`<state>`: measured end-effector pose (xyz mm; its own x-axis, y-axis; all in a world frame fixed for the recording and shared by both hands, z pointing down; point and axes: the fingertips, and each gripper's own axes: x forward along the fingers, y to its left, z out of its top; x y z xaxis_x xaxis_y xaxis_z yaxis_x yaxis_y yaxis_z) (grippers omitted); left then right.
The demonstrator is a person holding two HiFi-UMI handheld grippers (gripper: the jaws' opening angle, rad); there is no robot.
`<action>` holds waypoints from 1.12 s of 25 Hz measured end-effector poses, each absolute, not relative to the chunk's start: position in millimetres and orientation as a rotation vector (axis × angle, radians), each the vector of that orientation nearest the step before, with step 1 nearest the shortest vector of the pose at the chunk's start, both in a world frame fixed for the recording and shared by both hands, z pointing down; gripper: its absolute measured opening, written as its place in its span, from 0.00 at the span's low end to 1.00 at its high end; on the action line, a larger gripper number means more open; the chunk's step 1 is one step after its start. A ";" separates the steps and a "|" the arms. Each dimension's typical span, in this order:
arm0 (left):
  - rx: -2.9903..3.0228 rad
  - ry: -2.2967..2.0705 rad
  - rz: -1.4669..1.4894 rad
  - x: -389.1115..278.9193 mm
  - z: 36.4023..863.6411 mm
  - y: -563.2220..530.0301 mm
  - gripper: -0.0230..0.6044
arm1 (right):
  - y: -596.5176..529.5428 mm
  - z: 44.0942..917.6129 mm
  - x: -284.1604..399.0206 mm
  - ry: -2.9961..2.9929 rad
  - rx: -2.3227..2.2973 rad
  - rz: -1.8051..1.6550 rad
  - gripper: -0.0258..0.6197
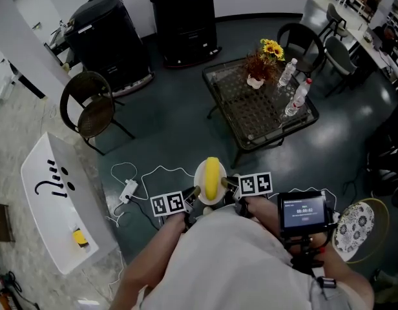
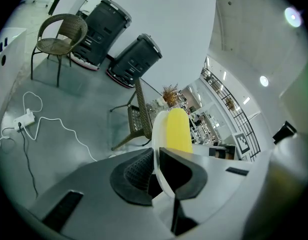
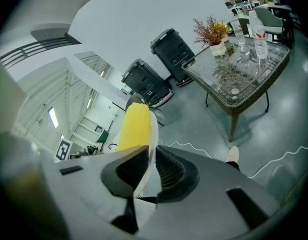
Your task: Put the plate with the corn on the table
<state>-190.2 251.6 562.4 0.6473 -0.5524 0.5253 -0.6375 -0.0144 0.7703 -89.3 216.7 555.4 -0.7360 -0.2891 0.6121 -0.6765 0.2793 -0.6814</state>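
While both grippers share the load, the head view shows the plate (image 1: pixel 199 177) held over the floor close to the person. The corn (image 1: pixel 212 176) lies on it, long axis pointing away toward the table (image 1: pixel 241 102), which stands well ahead and a little right. The left gripper (image 1: pixel 193 193) pinches the left rim and the right gripper (image 1: pixel 229 185) the right rim.

Left gripper view: jaws clamped on the white rim, corn just beyond them.

Right gripper view: jaws likewise shut on the rim, table ahead to the right. By my reading, the right gripper is the nearer to it.
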 end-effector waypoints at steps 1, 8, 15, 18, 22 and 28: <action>1.673 -0.985 0.085 -190.8 561.8 251.1 0.11 | 215.8 554.5 -90.0 -2.186 0.871 1.441 0.12; 1.660 -0.984 0.079 -194.6 559.5 247.7 0.11 | 212.0 551.7 -94.1 -2.176 0.868 1.451 0.12; 1.638 -0.991 0.075 -202.9 565.3 249.9 0.10 | 213.0 561.2 -101.9 -2.152 0.858 1.476 0.12; 1.612 -0.988 0.079 -204.9 570.1 251.7 0.10 | 213.0 566.9 -103.7 -2.133 0.850 1.492 0.12; 1.578 -1.005 0.077 -218.4 571.4 217.6 0.10 | 175.8 569.2 -117.5 -2.119 0.817 1.499 0.12; 1.583 -1.013 0.080 -219.2 569.8 198.8 0.10 | 158.2 567.0 -119.5 -2.135 0.806 1.503 0.12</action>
